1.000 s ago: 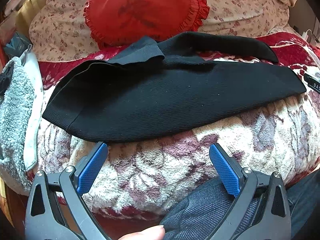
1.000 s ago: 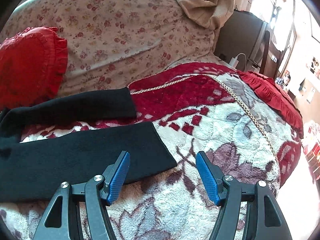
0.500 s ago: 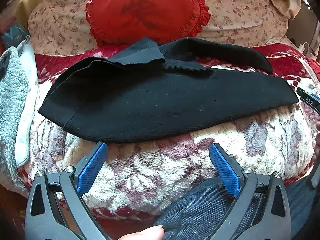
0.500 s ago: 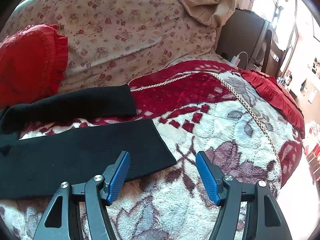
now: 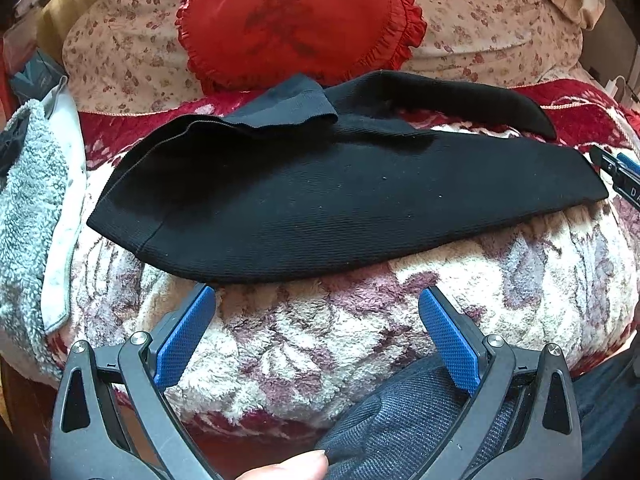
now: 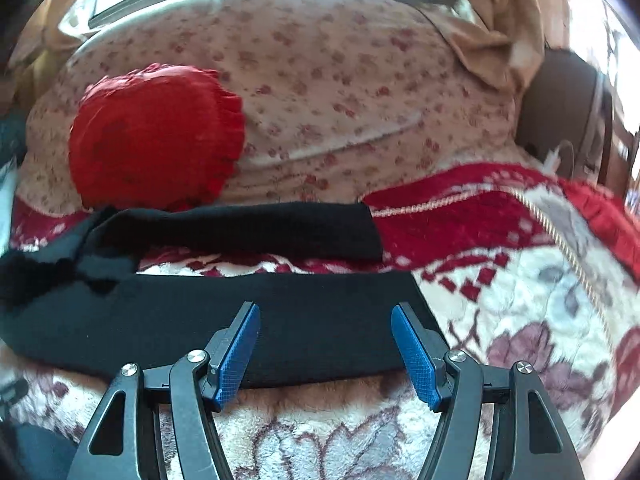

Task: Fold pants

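Note:
Black ribbed pants lie spread across a floral fleece blanket, waist at the left, legs running right. The waistband's far corner is flipped over. My left gripper is open and empty, just in front of the pants' near edge. In the right wrist view the two legs lie apart, the near leg's hem under my right gripper, which is open and empty just above it. The right gripper's tip also shows in the left wrist view by the near leg's hem.
A red ruffled cushion leans on a floral pillow behind the pants. A grey towel lies at the left edge. A person's dark-clothed knee and thumb are below the left gripper. A dark chair stands at the far right.
The right gripper has swung left and now sits over the near leg's hem. The left gripper has shifted slightly; the pants have not moved.

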`<state>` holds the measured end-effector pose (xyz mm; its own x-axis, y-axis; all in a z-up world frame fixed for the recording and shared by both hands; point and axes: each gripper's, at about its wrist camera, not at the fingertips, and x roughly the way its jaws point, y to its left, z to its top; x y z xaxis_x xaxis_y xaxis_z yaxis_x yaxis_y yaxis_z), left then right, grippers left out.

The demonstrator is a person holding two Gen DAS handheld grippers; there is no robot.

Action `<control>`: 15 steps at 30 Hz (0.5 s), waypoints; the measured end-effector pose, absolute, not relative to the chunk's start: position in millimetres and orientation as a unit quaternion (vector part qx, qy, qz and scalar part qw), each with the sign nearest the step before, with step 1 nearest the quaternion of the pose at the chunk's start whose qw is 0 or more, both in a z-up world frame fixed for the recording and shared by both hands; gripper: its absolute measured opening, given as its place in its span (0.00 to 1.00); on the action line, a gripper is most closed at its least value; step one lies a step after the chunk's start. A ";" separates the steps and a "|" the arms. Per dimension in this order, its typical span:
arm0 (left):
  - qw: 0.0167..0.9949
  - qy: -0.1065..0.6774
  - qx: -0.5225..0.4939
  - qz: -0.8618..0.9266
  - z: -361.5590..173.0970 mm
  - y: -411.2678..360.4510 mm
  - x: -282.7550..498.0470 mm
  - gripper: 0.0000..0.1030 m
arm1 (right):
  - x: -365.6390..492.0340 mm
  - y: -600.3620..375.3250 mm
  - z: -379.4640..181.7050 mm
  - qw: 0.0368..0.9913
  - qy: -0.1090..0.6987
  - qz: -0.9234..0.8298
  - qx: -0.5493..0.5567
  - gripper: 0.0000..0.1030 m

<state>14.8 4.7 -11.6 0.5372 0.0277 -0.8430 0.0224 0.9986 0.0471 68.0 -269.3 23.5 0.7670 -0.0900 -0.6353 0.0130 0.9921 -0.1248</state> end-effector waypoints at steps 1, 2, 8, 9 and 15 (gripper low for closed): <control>0.876 0.481 0.025 0.001 -11.6 5.1 14.9 0.99 | 68.6 -267.9 23.8 0.939 0.339 -0.026 -0.061 0.64; 0.876 0.482 0.024 0.001 -11.7 5.5 15.1 0.99 | 69.3 -268.3 24.3 0.939 0.339 -0.025 -0.059 0.64; 0.875 0.483 0.023 0.000 -11.6 5.5 15.7 0.99 | 70.4 -280.5 24.7 0.938 0.343 -0.041 -0.043 0.64; 0.875 0.483 0.023 0.000 -11.7 5.5 15.9 0.99 | 70.6 -282.5 24.7 0.937 0.344 -0.042 -0.040 0.64; 0.874 0.485 0.024 -0.001 -12.0 5.5 17.2 0.99 | 70.1 -285.9 25.0 0.938 0.343 -0.046 -0.037 0.64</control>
<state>17.2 5.5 -12.0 0.5290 0.0206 -0.8484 0.0252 0.9989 0.0399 70.1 -285.9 25.0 0.7609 -0.1115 -0.6392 0.0613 0.9931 -0.1003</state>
